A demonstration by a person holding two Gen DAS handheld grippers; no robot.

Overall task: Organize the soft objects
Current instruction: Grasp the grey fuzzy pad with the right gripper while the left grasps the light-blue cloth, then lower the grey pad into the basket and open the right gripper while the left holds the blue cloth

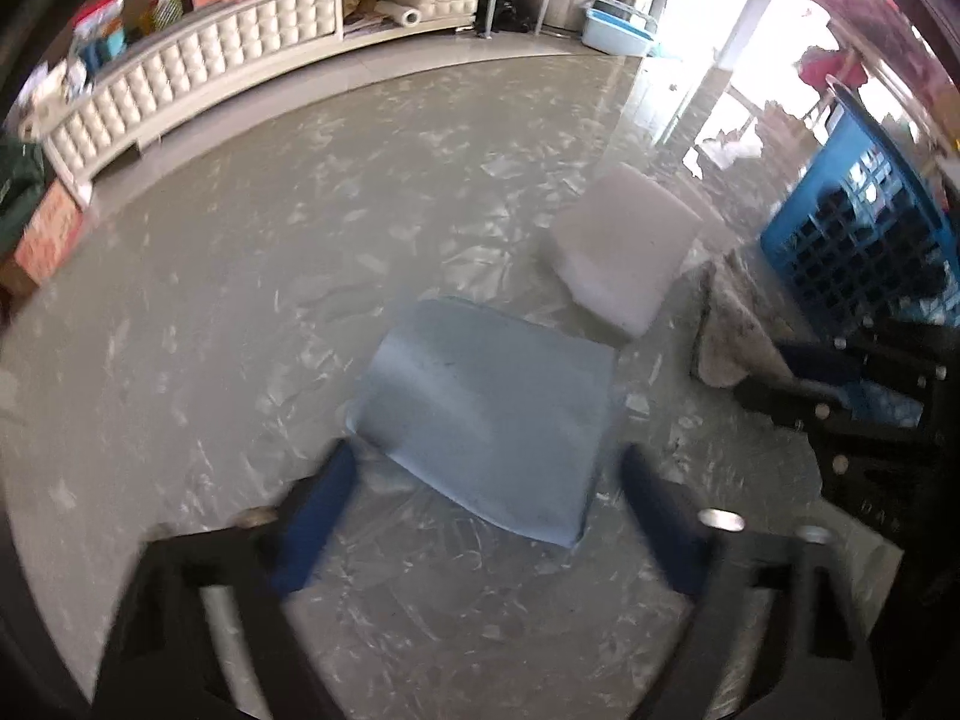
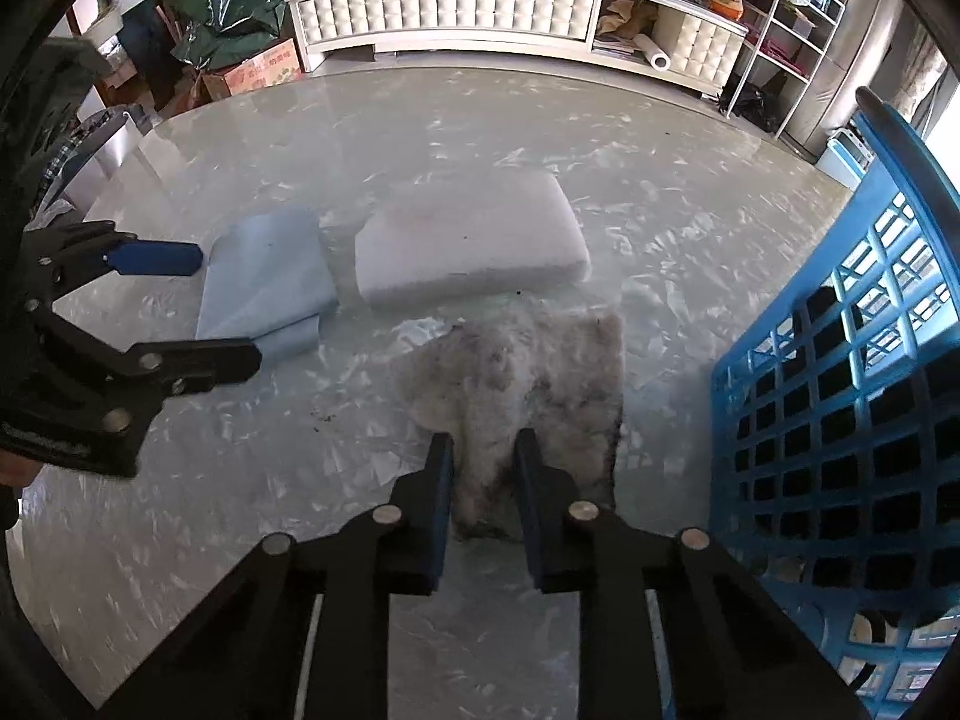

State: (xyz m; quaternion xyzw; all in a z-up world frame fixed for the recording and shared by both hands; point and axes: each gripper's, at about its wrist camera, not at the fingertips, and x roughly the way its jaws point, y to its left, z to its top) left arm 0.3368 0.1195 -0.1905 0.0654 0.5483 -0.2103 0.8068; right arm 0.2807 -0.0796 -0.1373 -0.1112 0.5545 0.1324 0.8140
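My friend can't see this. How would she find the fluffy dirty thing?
Find the big blue basket on the shiny table. Just left of it lies the fuzzy rag, with the right gripper closed on its near edge. Unlike the white sponge and blue cloth, it's shaggy and dirt-stained.

Blue cloth point(image 2: 264, 282): folded flat on the table, left of my white sponge.
White sponge point(image 2: 471, 243): thick block, lying flat, mid-table.
Grey rag point(image 2: 528, 384): dirty, fuzzy, just beside the basket point(image 2: 840, 396).

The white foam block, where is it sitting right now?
The white foam block lies flat on the marbled table, mid-frame in the right wrist view, between the folded blue cloth on its left and the blue basket on its right.
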